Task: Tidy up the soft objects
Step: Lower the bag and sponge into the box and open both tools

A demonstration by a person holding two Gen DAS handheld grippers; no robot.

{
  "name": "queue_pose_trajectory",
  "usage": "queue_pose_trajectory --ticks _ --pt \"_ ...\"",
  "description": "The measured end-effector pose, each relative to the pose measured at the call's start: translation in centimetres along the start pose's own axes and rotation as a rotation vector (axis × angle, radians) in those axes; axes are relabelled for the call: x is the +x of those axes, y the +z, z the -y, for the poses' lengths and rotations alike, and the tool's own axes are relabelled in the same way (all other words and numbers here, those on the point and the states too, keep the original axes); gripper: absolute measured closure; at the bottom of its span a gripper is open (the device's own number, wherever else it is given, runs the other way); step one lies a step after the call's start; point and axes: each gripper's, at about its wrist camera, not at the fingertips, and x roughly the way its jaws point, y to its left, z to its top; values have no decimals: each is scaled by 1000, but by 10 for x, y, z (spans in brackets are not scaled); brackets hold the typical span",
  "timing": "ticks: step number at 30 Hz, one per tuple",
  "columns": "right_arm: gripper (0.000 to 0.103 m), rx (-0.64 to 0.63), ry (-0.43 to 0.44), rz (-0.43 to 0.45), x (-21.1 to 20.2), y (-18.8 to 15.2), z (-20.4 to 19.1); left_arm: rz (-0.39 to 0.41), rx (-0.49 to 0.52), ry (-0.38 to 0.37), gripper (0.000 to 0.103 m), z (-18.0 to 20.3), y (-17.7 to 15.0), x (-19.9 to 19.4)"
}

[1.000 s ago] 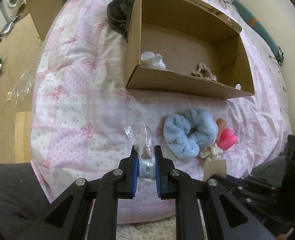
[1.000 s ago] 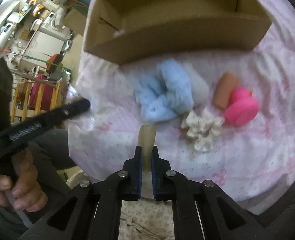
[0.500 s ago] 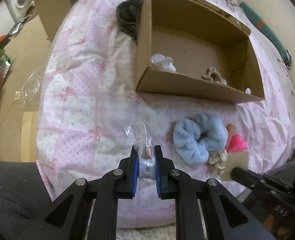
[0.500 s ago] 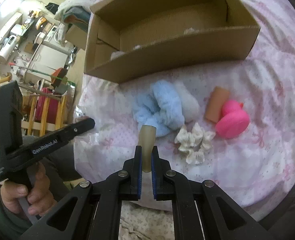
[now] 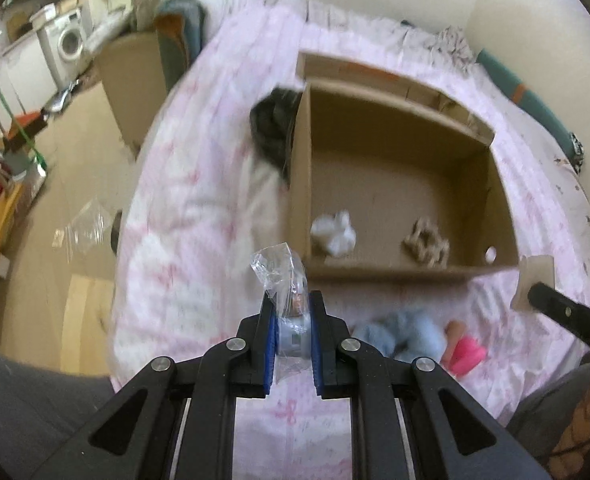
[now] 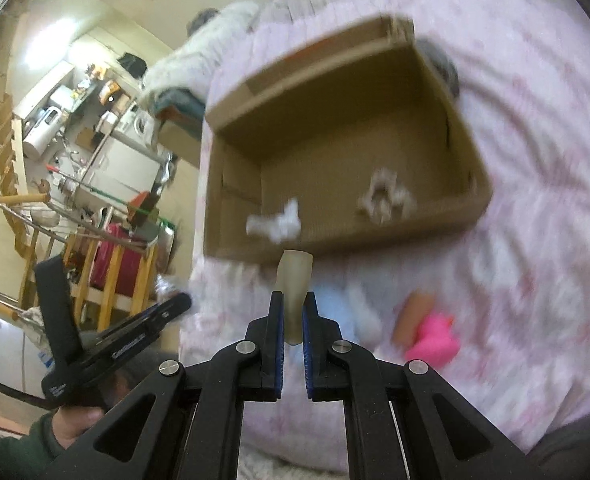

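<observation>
Gripping, left claw (image 5: 293,334): clamped on a small grey-blue object in a clear plastic bag (image 5: 283,276), whose crinkled top sticks up past the fingertips.
Right claw (image 6: 292,320): closed tight on a beige soft piece (image 6: 295,284) that stands upright between the pads.
Bed (image 5: 199,184): pink-patterned cover under everything.
Just beyond the claws: a light blue fluffy scrunchie (image 5: 407,336), a tan roll (image 6: 413,316) and a pink toy (image 6: 435,340) lie together on the cover, blurred.
Cardboard box (image 5: 399,272): open, farther up the bed; inside near its front wall a white soft item (image 5: 335,234) and what looks like a beige scrunchie (image 5: 427,242).
Beside the box: a dark bundle (image 5: 273,128) against its left wall.
</observation>
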Motion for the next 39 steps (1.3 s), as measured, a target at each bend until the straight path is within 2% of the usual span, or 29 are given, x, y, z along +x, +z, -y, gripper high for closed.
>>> queue_pose_trajectory --ticks 6,15,22,26,29,33,39 --pt "93 -60 -30 75 -12 36 0 46 32 -18 90 17 37 -4" --pt "93 -63 -60 93 13 76 17 20 10 -47 90 38 77 24" --pt "93 -22 -97 69 34 79 35 13 31 -28 90 53 81 52" --pt "93 -41 -142 48 43 76 35 5 66 8 90 61 78 67" --pt "93 -72 -176 39 47 75 31 -23 68 -2 90 63 76 77" --pt "93 -83 -185 33 50 74 30 -41 62 38 90 62 76 86" --pt "93 -81 -191 24 53 75 30 -61 51 34 90 64 75 88"
